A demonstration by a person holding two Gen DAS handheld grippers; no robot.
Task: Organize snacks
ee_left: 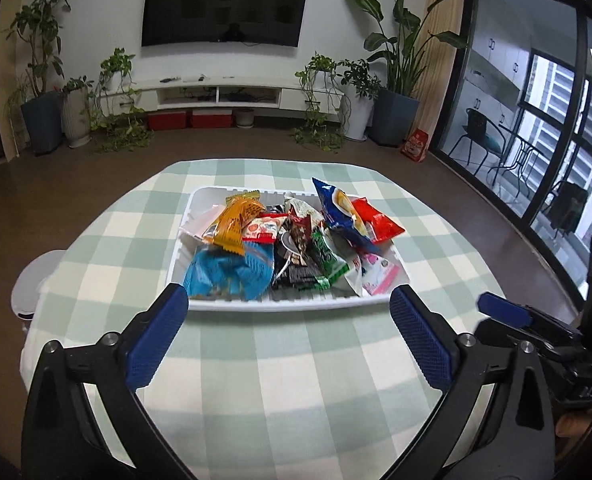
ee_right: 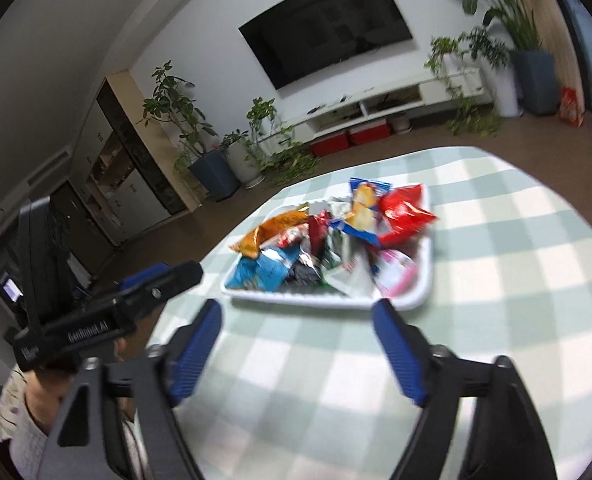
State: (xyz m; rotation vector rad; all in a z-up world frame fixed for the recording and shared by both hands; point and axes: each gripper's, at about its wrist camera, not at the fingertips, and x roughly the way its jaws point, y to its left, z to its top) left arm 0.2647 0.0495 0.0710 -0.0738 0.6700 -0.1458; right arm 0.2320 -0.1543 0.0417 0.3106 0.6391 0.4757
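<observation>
My left claw (ee_left: 288,312) and right claw (ee_right: 296,328) both gape wide and empty above the green-and-white checked tablecloth (ee_left: 296,380), short of the shallow white plastic tray (ee_left: 296,304). The crinkly coloured snack packets (ee_left: 280,248) lie heaped in the tray mid-table; none shows loose on the cloth, so gathering looks done, sorting perhaps remains.

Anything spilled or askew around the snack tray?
Nothing spilled: every packet sits inside the white tray on the checked tablecloth. Only the red packet and blue chip bag overhang the far right rim. Both grippers, left gripper and right gripper, are open, empty.
</observation>
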